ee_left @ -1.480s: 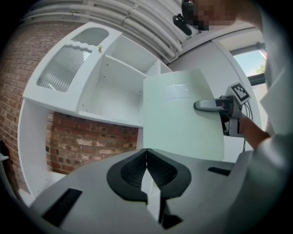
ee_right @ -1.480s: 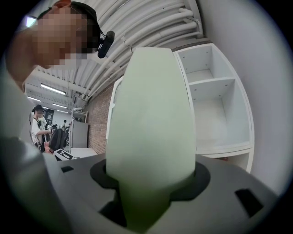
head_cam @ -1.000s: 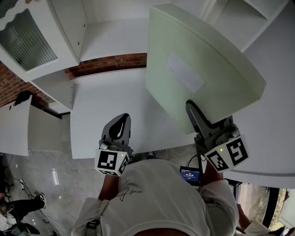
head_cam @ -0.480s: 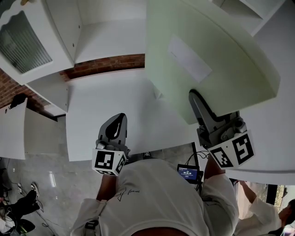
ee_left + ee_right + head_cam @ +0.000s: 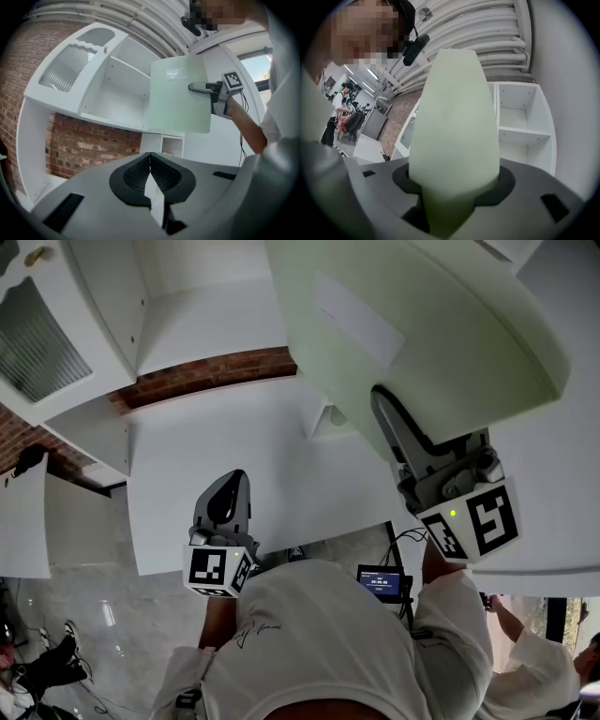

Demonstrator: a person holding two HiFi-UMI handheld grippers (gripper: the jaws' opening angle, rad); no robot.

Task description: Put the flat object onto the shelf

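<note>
Fingers of the right gripper are closed tight on one edge of the board, a flat, pale green panel with rounded corners and a white label on its face. In the right gripper view the board fills the gap between the jaws of the right gripper and rises away from the camera. The board is held in the air, tilted, in front of the white shelf unit and above the counter; it rests on no surface. From the left gripper view the board overlaps the right part of the open shelf unit, with the right gripper gripping its right edge.

The left gripper hangs low over the counter near its front edge, well apart from the board. Its jaws are pressed together at the tips with nothing between them, as the left gripper view shows.

A door with ribbed glass stands open at the left of the shelf unit. A strip of brick wall shows between the shelf unit and the counter. A small white cubby stands below the board. Open white compartments appear at the right in the right gripper view.
</note>
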